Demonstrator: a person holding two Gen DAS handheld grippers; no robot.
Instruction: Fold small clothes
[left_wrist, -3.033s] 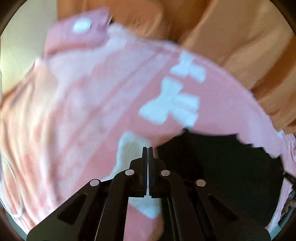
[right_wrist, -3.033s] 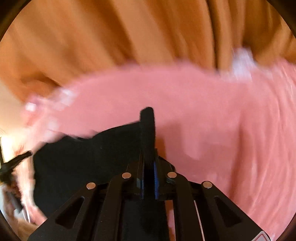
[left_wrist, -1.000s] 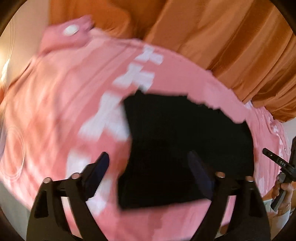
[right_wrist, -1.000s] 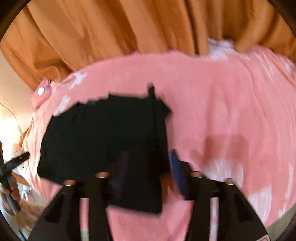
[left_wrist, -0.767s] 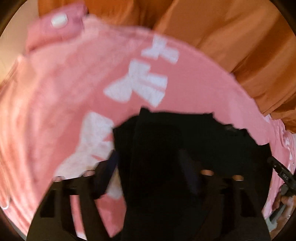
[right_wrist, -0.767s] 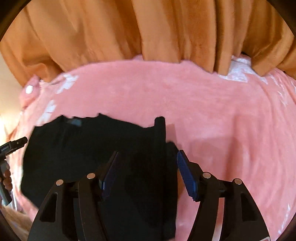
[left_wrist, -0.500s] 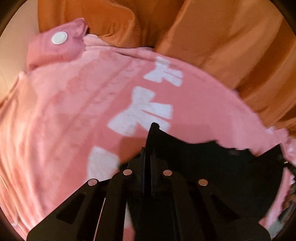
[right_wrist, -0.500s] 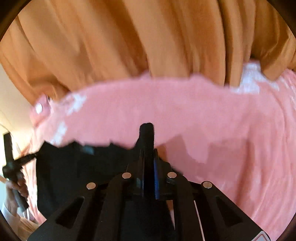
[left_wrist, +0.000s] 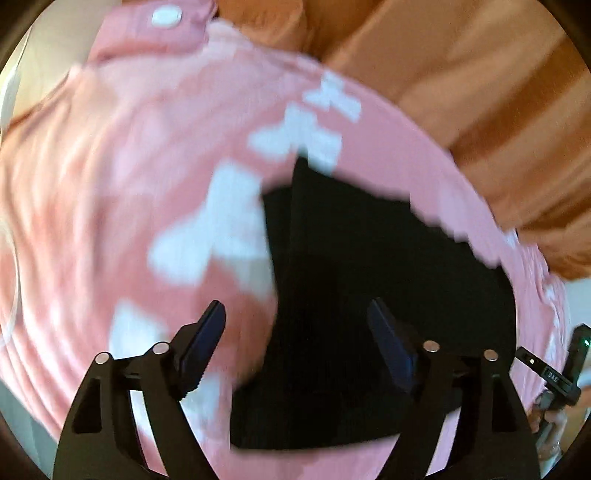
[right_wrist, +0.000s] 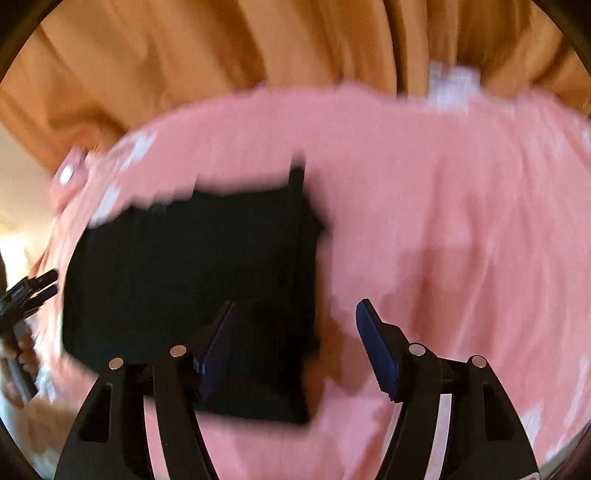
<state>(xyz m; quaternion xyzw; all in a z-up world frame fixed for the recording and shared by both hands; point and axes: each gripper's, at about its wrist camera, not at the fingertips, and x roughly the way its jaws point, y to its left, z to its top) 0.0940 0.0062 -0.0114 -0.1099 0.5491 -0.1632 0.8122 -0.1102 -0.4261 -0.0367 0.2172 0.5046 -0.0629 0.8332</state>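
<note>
Both of your tongs stand open and hold nothing: the left tongs (left_wrist: 295, 332) have their jaws spread wide above the near part of the black garment (left_wrist: 369, 295), and the right tongs (right_wrist: 291, 332) are spread the same way over its opposite side. The garment lies flat as a roughly rectangular dark panel on the pink blanket (left_wrist: 110, 184) with white bow prints, in front of the orange curtain (right_wrist: 221, 55). Its outer left edge runs just beside the white bow (left_wrist: 214, 229), away from you toward the curtain. In the right wrist view its outer right edge runs the same way, and a narrow strip of cloth pokes out at the far corner toward the curtain. The garment's long axis seems to lie across, from one pair of tongs to the other, though blur makes the outline uncertain. Each edge sits between the jaws of its own tongs, so neither hand is clearly nearer; the left jaws straddle the garment's left border, the right jaws its right border. If another fold is wanted, it likely turns on that symmetry: take the side edge under whichever tongs you choose and carry it across the garment toward the other edge.
</note>
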